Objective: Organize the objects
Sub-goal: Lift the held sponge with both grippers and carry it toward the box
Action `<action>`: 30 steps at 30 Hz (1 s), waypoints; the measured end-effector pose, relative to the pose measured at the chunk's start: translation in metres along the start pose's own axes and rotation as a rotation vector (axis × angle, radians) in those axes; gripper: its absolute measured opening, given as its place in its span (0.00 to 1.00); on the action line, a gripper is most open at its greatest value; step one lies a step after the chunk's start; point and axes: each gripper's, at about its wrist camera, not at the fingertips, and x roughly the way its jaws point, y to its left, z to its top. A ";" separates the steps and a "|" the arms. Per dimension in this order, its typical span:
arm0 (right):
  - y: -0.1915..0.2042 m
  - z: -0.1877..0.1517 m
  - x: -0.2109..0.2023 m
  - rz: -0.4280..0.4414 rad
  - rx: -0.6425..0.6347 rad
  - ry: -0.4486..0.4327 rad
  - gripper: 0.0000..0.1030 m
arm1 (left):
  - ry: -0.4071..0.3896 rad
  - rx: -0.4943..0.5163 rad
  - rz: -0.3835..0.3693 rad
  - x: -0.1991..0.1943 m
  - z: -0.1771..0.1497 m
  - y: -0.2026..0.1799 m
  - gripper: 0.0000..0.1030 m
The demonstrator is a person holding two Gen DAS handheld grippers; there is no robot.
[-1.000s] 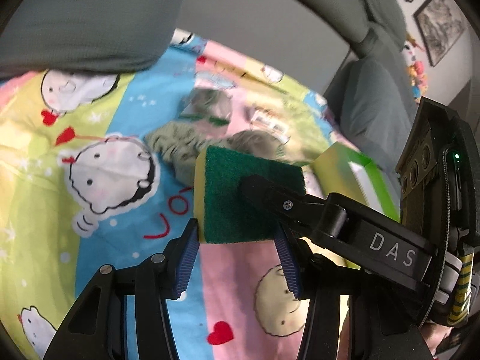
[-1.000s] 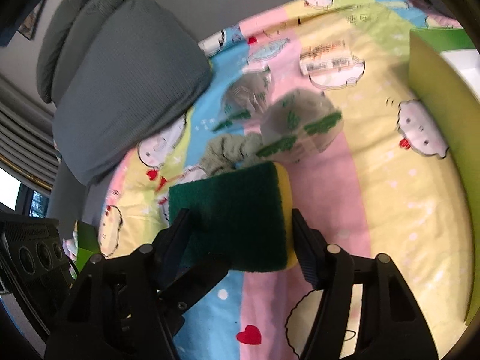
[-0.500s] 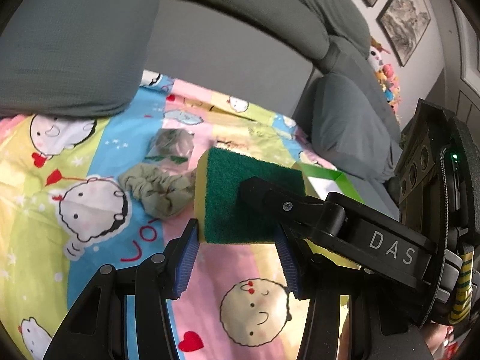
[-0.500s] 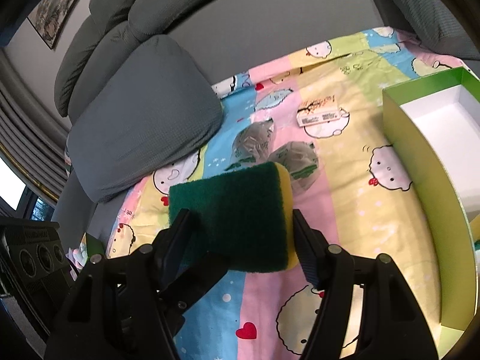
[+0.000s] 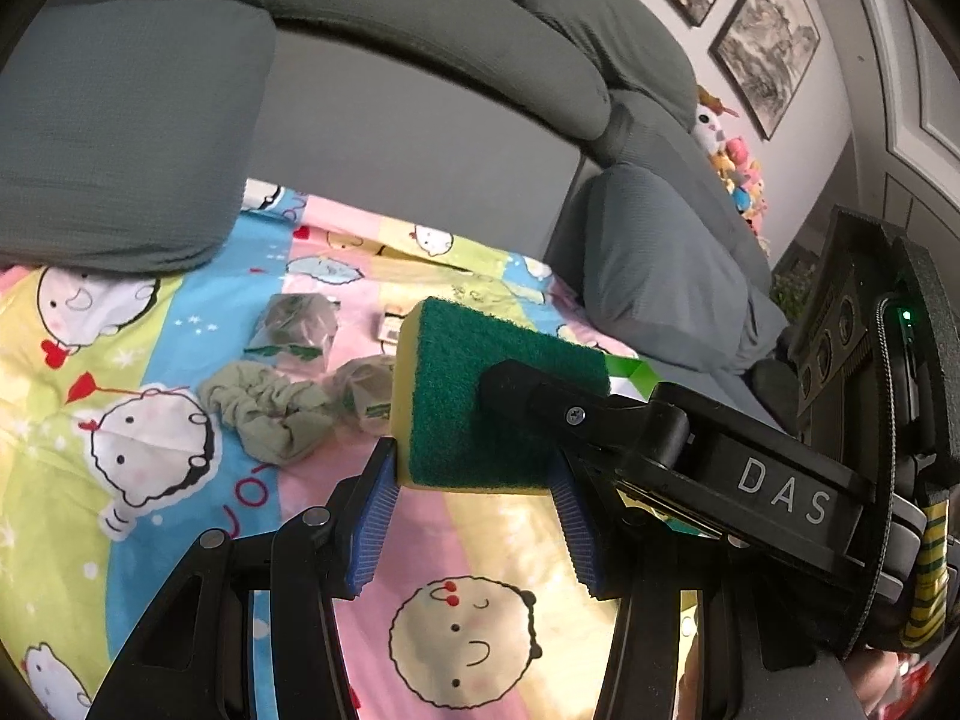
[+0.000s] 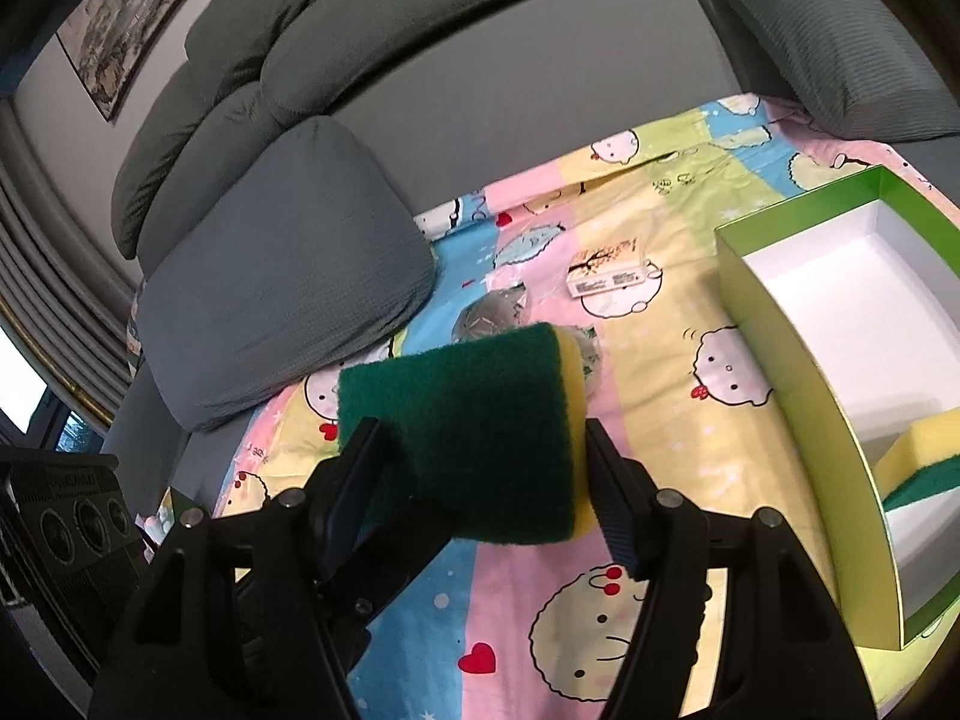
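Note:
A green-and-yellow scouring sponge hangs above the cartoon-print sheet. My left gripper is shut on it, blue pads against its yellow edges. One black finger of my right gripper lies across its green face. In the right wrist view the same sponge sits between the fingers of my right gripper, which is shut on it, with the left gripper's finger coming in from the lower left. To the right a green box with a white inside holds a second sponge.
On the sheet lie a pale green scrunchie, two plastic-wrapped packets and a small printed carton. Grey cushions flank the sheet, with the sofa back behind. Framed pictures and soft toys are at the wall.
Both grippers have risen with the sponge between them, away from the sheet. The items on the sheet look smaller, and more of the green box and sofa back shows.

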 end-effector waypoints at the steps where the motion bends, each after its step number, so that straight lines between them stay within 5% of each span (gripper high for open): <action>1: -0.001 0.000 0.000 0.002 0.004 0.000 0.63 | 0.000 0.002 0.000 0.001 -0.001 -0.002 0.50; 30: -0.049 0.018 -0.053 -0.065 0.045 -0.104 0.63 | -0.007 0.085 -0.107 0.028 0.003 -0.073 0.50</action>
